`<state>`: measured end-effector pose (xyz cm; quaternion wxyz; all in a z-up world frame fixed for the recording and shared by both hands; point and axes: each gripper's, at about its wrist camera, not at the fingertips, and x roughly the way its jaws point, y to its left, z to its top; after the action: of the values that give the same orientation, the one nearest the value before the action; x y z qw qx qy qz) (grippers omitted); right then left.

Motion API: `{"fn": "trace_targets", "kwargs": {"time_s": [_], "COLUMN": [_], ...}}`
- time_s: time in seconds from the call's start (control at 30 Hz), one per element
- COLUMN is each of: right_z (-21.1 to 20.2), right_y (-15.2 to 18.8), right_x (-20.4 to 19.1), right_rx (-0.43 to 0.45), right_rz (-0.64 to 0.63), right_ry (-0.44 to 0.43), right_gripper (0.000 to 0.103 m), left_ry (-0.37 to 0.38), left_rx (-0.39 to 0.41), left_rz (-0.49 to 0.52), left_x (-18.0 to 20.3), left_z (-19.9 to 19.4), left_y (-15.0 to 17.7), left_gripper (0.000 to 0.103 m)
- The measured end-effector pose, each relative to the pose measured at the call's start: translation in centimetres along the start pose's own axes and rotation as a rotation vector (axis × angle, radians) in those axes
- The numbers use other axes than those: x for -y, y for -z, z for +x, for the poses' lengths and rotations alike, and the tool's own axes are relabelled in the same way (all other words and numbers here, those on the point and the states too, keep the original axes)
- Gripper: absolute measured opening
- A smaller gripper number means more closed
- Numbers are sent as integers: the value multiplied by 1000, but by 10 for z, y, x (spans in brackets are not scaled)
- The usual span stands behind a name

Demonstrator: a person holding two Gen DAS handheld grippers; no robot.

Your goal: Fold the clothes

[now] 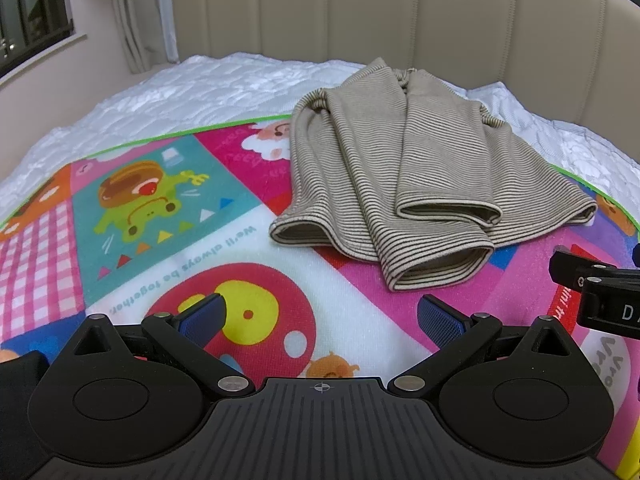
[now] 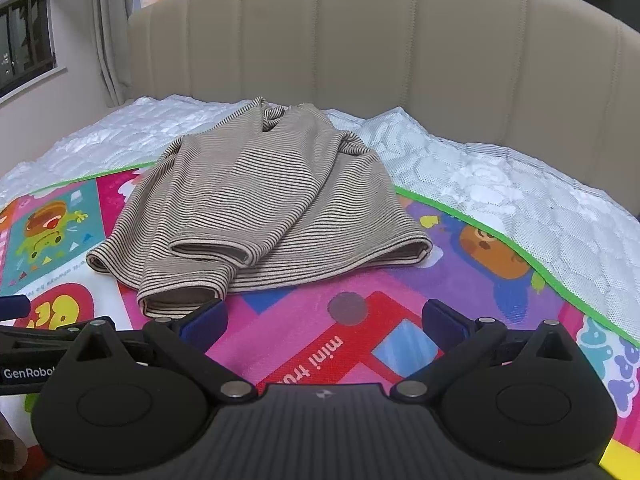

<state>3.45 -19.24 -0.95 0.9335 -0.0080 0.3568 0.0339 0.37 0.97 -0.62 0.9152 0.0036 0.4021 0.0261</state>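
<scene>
In the upper middle of both views, a striped top [image 1: 416, 168] lay partly folded on the cartoon blanket [image 1: 168, 208]. Below it, the left gripper [image 1: 320, 320] and right gripper [image 2: 324, 320] gaped wide, empty.

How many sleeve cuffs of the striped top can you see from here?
2. One sleeve cuff lies on top of the striped top; the other cuff lies on the play mat nearest the grippers.
</scene>
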Motion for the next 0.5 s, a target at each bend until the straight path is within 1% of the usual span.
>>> {"fn": "trace_targets", "kwargs": {"time_s": [0.17,0.3,0.5], "right_z": [2,3,1], "right_y": [2,2,-8], "right_x": [0,1,4], "right_rx": [-6,-13,11], "right_rz": [-2,-5,6], "right_ry": [7,18,11], "right_gripper": [103,103,103], "left_ry": [11,36,84], "left_rx": [-4,-14,-15], "left_rz": [-13,-29,-24], "left_x": [-2,-5,-5], "left_z": [0,3,19], "left_y": [-1,-4,-25], "left_gripper": [103,103,103]}}
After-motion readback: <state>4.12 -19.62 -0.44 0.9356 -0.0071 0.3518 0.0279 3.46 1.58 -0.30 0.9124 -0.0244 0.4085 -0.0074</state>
